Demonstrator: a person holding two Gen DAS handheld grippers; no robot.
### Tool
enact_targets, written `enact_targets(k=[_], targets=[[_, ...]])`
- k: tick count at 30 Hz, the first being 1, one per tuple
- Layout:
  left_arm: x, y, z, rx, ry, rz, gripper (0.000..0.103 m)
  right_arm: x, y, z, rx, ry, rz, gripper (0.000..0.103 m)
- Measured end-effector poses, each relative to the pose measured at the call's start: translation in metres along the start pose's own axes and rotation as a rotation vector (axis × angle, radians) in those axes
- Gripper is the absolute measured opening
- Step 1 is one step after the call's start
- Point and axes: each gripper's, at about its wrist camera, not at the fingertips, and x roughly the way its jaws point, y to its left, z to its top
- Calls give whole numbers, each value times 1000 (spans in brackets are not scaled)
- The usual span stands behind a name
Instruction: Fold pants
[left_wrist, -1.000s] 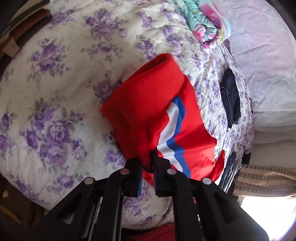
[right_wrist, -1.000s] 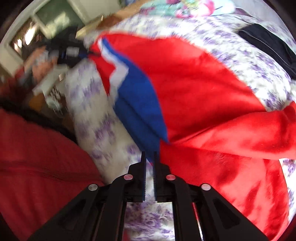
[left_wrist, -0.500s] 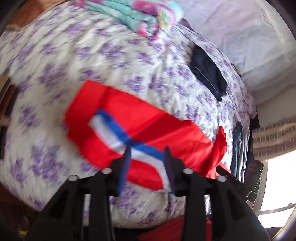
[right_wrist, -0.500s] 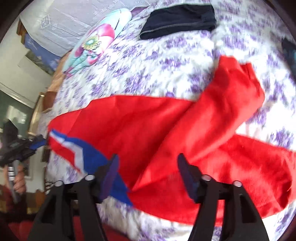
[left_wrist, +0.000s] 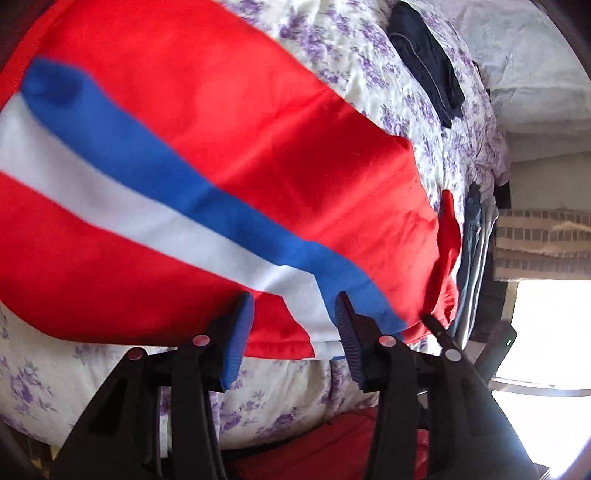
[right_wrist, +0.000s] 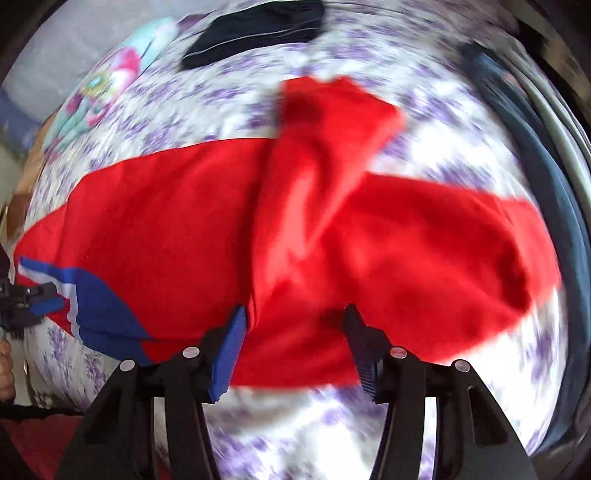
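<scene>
Red pants (left_wrist: 229, 122) spread flat across the floral bedspread (left_wrist: 351, 48), smooth woven cloth with a blue stripe (left_wrist: 177, 173) and a white stripe (left_wrist: 122, 218) running side by side from nine o'clock down toward five. In the right wrist view, same pants (right_wrist: 177, 236), one leg (right_wrist: 325, 147) flopped diagonally over the other toward one o'clock, soft creases where the layers cross, much of it motion-blurred. Quilted, puffy bedspread (right_wrist: 229, 96) printed with purple flowers. Dark garment (left_wrist: 424, 55) lying long and crumpled at one o'clock, well apart from the pants; another dark folded piece (right_wrist: 255, 29) at twelve in the right view, beside a bright patterned bundle (right_wrist: 107, 85) at ten.

Compared with a second ago: both tools were pinched on the fabric then, now spread wide and let go; cloth no longer bunched and lifted, laid out long instead. Since half a second ago, both cameras much nearer the cloth.

Left gripper (left_wrist: 293, 325) low at six o'clock, jaws wide apart, blue pads straddling the pants' near edge where the stripes end, grasping nothing. Right gripper (right_wrist: 293, 339) likewise at six, released, jaws wide over the red hem near the leg crossing.
</scene>
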Motion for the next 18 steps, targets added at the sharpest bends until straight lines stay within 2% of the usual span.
enact_targets(k=[4, 8, 9, 12, 14, 16, 18], targets=[[6, -4, 1, 8, 7, 15, 46, -29, -9, 16, 67, -138, -7, 56], [7, -4, 3, 15, 8, 23, 53, -20, 33, 49, -101, -175, -61, 64], [7, -4, 2, 14, 6, 26, 53, -12, 48, 57, -162, -178, -89, 67], [7, -3, 1, 3, -2, 25, 55, 24, 89, 72, -342, -159, -242, 68], [6, -2, 0, -2, -7, 25, 55, 48, 91, 74, -408, -136, -359, 68], [5, -2, -2, -1, -10, 26, 55, 45, 69, 71, -354, -129, -360, 67], [4, -1, -3, -3, -13, 23, 55, 17, 20, 64, -184, -163, -356, 67]])
